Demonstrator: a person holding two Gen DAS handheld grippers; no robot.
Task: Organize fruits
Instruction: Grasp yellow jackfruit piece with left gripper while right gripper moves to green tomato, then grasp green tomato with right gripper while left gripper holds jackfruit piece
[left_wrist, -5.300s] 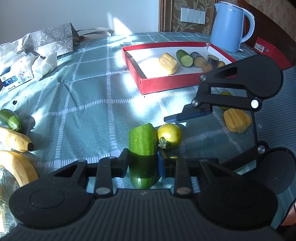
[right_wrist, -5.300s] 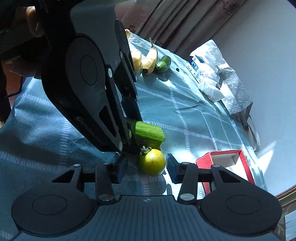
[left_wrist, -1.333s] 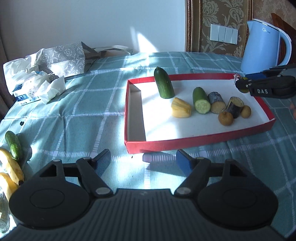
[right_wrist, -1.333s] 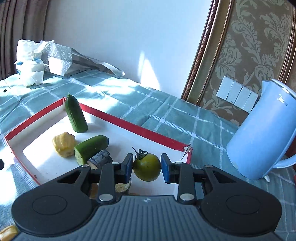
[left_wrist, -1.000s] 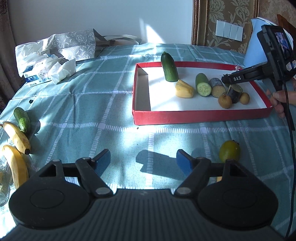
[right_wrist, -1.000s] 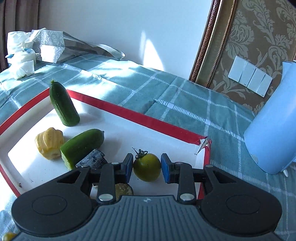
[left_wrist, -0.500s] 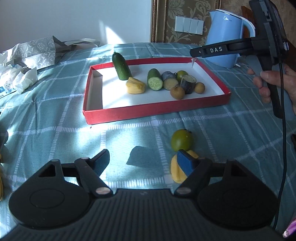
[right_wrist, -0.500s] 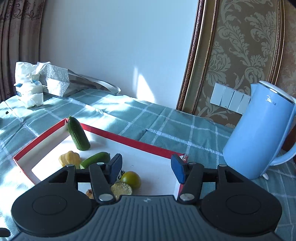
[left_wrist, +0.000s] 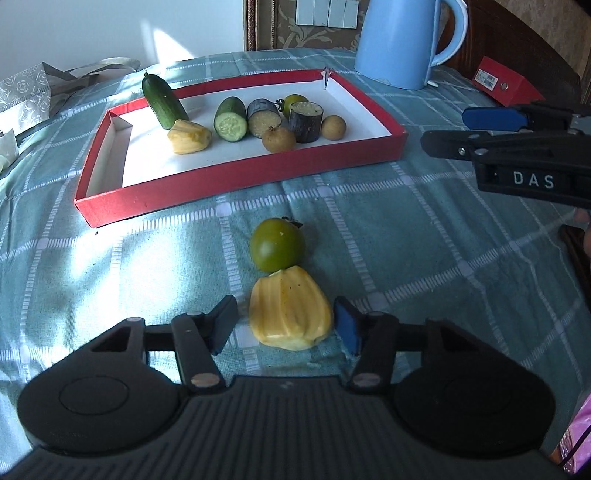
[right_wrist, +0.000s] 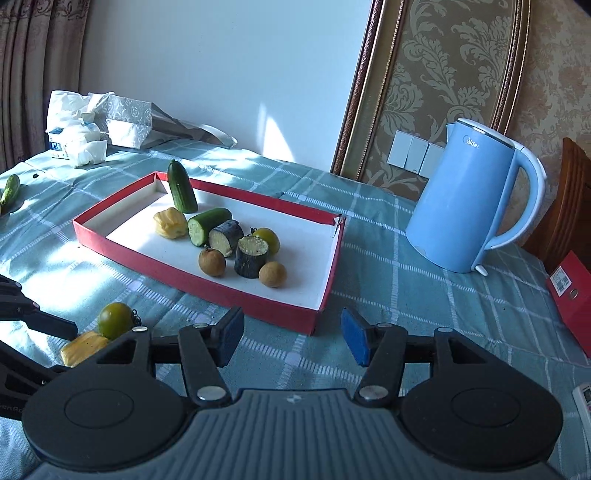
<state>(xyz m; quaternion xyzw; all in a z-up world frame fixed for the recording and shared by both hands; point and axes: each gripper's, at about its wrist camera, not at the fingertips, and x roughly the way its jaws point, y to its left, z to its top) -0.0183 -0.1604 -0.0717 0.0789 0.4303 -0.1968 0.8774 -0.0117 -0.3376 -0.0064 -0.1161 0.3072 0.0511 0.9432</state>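
Observation:
A red tray (left_wrist: 236, 173) (right_wrist: 207, 284) holds a whole cucumber (left_wrist: 164, 99), a cut cucumber, a yellow piece, two dark cut pieces, two brown round fruits and a green tomato (right_wrist: 266, 238). On the cloth in front of it lie a green tomato (left_wrist: 277, 249) (right_wrist: 115, 319) and a yellow fruit piece (left_wrist: 290, 310) (right_wrist: 83, 350). My left gripper (left_wrist: 284, 328) is open, with its pads on either side of the yellow piece. My right gripper (right_wrist: 291, 336) is open and empty, just in front of the tray's near right corner; it also shows in the left wrist view (left_wrist: 491, 118).
A blue kettle (right_wrist: 469, 199) stands right of the tray. A red box (right_wrist: 572, 295) lies at the far right. Tissue packs and a grey bag (right_wrist: 122, 122) sit at the back left. A small cucumber (right_wrist: 11, 188) lies at the left edge.
My left gripper has moved forward so the yellow piece now sits between its pads. My right gripper has drawn back from over the tray, empty.

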